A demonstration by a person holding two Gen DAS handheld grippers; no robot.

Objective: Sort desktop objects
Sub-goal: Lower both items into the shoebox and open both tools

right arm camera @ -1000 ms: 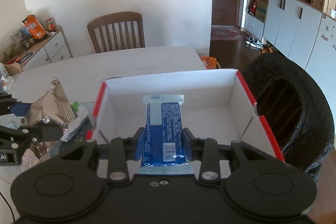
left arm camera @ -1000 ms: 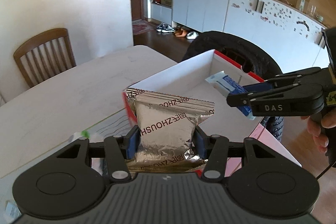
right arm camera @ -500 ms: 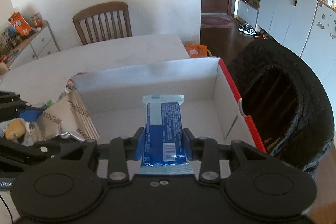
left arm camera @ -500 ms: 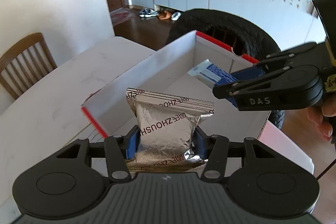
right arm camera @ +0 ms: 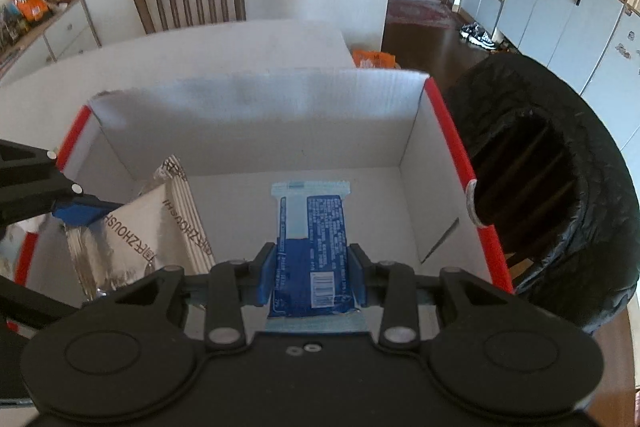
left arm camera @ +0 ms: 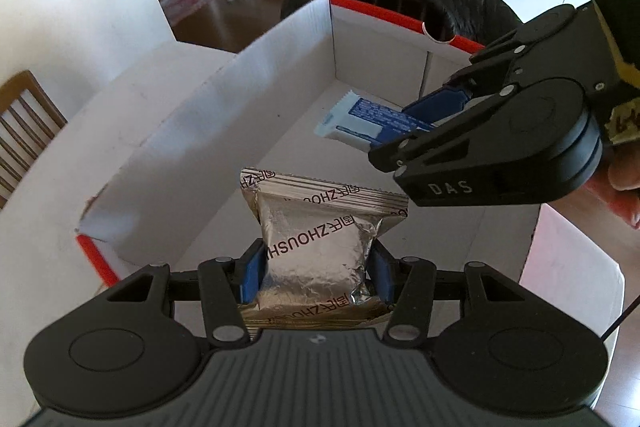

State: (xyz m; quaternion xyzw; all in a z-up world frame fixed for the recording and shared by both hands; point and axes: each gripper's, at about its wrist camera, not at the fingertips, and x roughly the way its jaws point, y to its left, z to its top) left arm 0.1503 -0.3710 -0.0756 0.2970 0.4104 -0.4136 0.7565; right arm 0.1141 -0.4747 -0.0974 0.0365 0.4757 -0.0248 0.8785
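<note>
Left gripper [left arm camera: 316, 277] clamps a silver foil packet [left arm camera: 318, 247] between its fingers; right gripper [right arm camera: 312, 279] clamps a blue wrapper bar [right arm camera: 310, 239]. Both packets hang over the open white box [right arm camera: 256, 115] on the tabletop [left arm camera: 44, 227].

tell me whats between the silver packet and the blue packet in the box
Nothing: only bare box floor separates the silver packet from the blue packet. The right wrist view shows it best.
</note>
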